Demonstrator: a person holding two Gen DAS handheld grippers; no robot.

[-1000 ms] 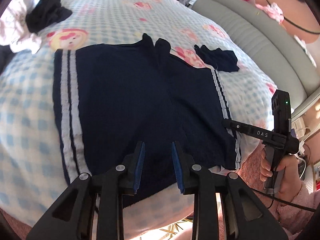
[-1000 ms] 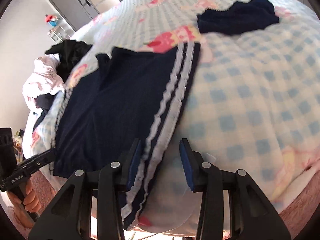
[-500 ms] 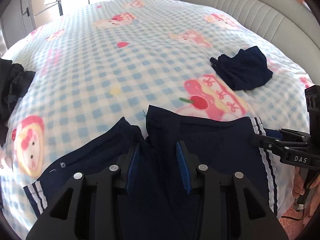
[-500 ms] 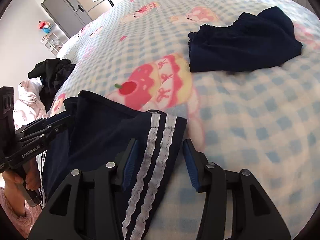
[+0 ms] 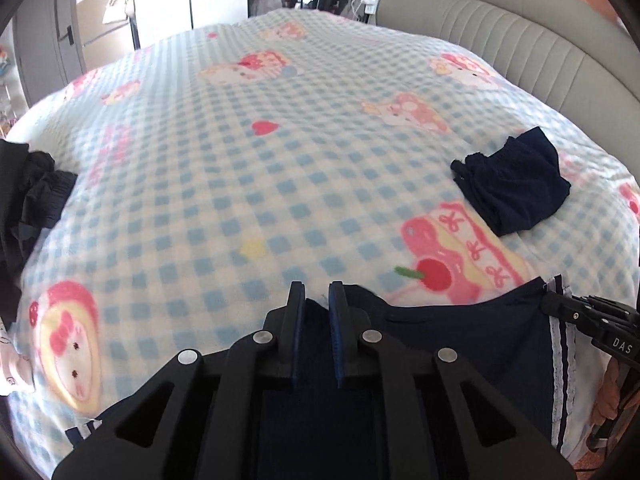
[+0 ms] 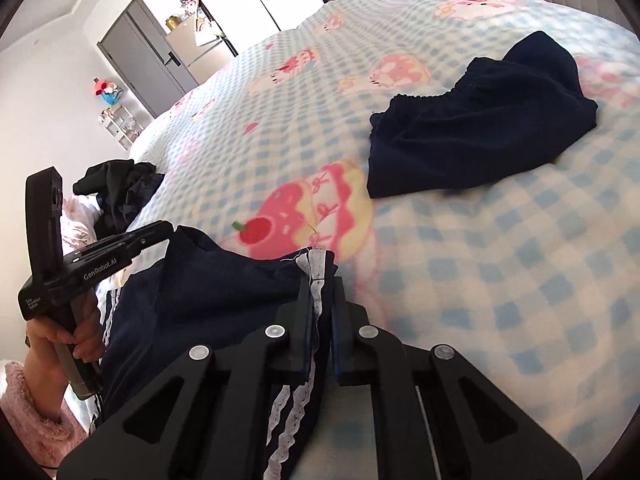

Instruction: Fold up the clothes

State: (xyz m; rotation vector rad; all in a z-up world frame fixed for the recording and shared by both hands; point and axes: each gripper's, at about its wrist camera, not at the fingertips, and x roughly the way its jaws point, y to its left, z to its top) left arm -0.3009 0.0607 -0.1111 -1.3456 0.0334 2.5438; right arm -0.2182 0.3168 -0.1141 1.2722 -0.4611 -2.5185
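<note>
Both grippers, left (image 5: 317,312) and right (image 6: 322,312), just closed, pinching far edge of navy shorts (image 6: 224,292) on bed (image 5: 280,160), presumably for lifting fold evenly.

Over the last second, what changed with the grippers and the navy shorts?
Both grippers travelled from the near hem up the navy shorts to their far edge and have just been closing. The left gripper now pinches the middle of that edge, the right gripper the white-striped corner. The small folded navy garment and the dark clothes pile stayed put on the checked blanket.
</note>
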